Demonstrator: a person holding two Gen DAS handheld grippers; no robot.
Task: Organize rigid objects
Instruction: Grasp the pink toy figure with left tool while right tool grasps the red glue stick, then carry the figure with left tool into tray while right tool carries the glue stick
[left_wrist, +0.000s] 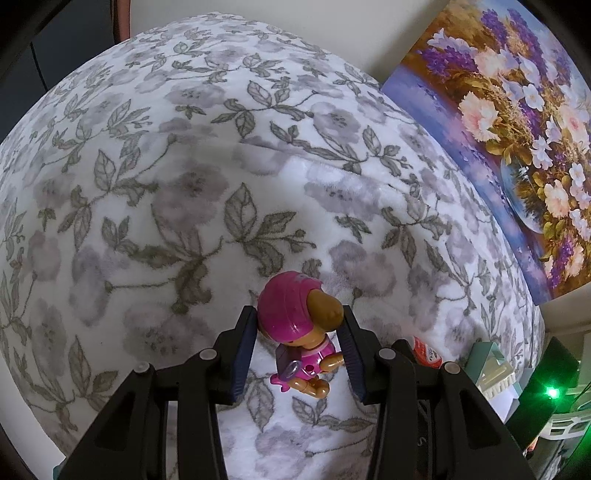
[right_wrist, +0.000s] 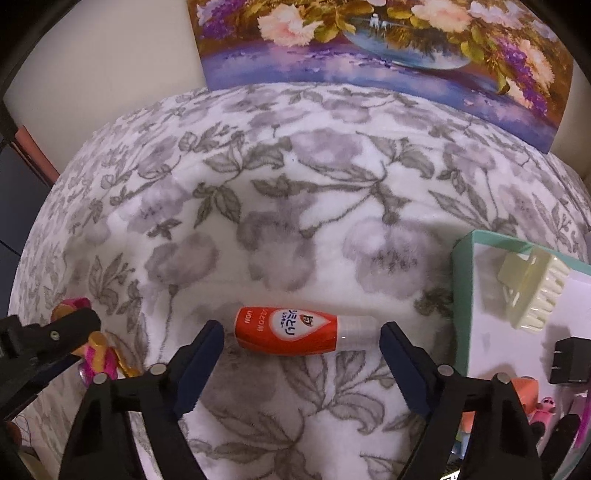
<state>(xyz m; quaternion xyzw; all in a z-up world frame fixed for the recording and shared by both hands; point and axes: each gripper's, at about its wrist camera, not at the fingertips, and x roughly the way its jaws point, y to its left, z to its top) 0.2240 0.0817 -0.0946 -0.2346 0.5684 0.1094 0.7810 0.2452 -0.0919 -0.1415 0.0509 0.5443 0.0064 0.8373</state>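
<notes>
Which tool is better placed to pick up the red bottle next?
Right. The right tool stands open astride the red bottle, which lies on the blanket. The left tool is already shut on the pink toy dog.

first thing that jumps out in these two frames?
The pink-helmeted toy pup clamped in the left tongs over the floral blanket. Next, the red bottle lying on its side between the open right tongs, and the flower painting leaning behind.

Left gripper (left_wrist: 299, 350) fingers clamp pink toy pup (left_wrist: 299, 332) — over floral blanket (left_wrist: 184, 184).
</notes>
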